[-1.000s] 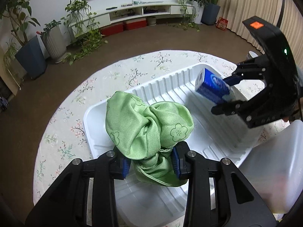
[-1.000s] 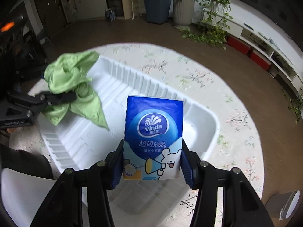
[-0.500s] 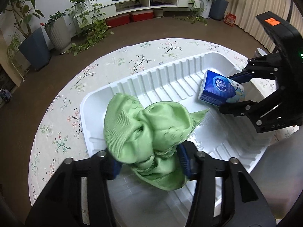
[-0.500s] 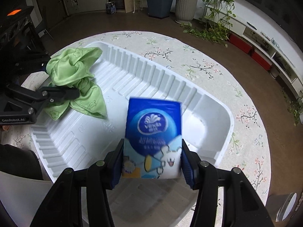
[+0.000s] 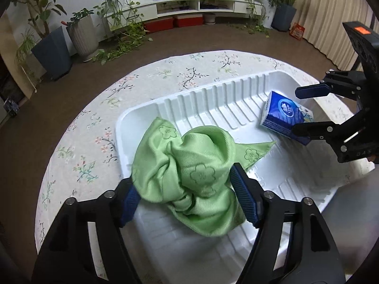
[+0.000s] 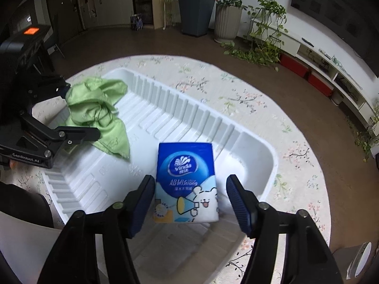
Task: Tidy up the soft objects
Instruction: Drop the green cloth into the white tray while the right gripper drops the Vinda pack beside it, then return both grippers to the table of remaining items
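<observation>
A crumpled green cloth [image 5: 189, 172] lies in the left end of a white ribbed tray [image 5: 213, 94]. My left gripper [image 5: 187, 196] has its jaws spread wide on either side of the cloth and no longer squeezes it. A blue Vinda tissue pack [image 6: 186, 179] rests in the tray's right end, also seen in the left wrist view [image 5: 284, 116]. My right gripper [image 6: 189, 201] is open, with gaps between its pads and the pack. The cloth [image 6: 99, 111] and left gripper [image 6: 78, 108] show in the right wrist view.
The tray sits on a round table with a floral cloth [image 5: 94, 123]. A white chair back [image 6: 28, 243] is near the table's edge. Potted plants [image 5: 83, 33] and a low white shelf [image 5: 196, 2] stand across the floor.
Both grippers lowered their loads into the tray and opened. The cloth settled on the tray's left end and the tissue pack on its right end.
</observation>
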{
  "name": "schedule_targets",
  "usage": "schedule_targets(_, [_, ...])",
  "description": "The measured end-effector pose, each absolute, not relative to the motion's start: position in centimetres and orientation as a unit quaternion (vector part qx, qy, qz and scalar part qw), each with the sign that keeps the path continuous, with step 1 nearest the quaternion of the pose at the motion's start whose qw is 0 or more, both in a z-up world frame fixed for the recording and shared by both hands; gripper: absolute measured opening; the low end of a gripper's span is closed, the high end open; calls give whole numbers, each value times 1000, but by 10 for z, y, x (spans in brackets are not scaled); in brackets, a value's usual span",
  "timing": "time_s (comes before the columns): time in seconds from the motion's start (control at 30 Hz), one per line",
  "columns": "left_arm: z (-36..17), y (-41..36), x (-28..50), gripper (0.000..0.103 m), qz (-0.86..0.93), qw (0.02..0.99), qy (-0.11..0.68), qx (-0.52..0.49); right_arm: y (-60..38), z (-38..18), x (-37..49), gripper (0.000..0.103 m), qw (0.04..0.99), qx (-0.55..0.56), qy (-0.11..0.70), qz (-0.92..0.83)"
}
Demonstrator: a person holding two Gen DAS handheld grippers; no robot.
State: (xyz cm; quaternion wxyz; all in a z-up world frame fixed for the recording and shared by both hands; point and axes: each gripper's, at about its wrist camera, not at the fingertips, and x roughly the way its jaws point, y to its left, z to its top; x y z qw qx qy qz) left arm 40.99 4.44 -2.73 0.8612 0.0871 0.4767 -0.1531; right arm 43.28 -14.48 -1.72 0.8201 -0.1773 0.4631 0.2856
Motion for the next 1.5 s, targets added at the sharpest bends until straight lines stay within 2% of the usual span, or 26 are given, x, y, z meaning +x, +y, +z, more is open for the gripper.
schedule_targets(0.2, [-13, 53, 396, 76, -151, 869, 460, 101, -154, -6, 435, 70, 829, -160, 450, 291])
schedule_targets(0.37, [5, 81, 383, 79, -142, 890, 429, 58, -170, 10, 435, 73, 843, -137, 436, 285])
schedule_targets(0.53, [24, 120, 354, 99, -121, 910, 397, -7, -206, 31, 432, 80, 859, -105, 428, 262])
schedule_targets(0.6, [30, 131, 339, 103, -111, 914, 390, -20, -228, 41, 427, 86, 867, -85, 424, 249])
schedule_targets(0.77, [44, 147, 284, 103, -97, 928, 359, -40, -276, 59, 404, 103, 879, -28, 415, 231])
schedule_targets(1.13, [41, 134, 158, 103, -93, 933, 339, -78, -349, 70, 284, 103, 910, 18, 369, 186])
schedule_targets(1.5, [27, 97, 61, 103, -102, 937, 322, -83, -348, 50, 178, 103, 908, 56, 367, 195])
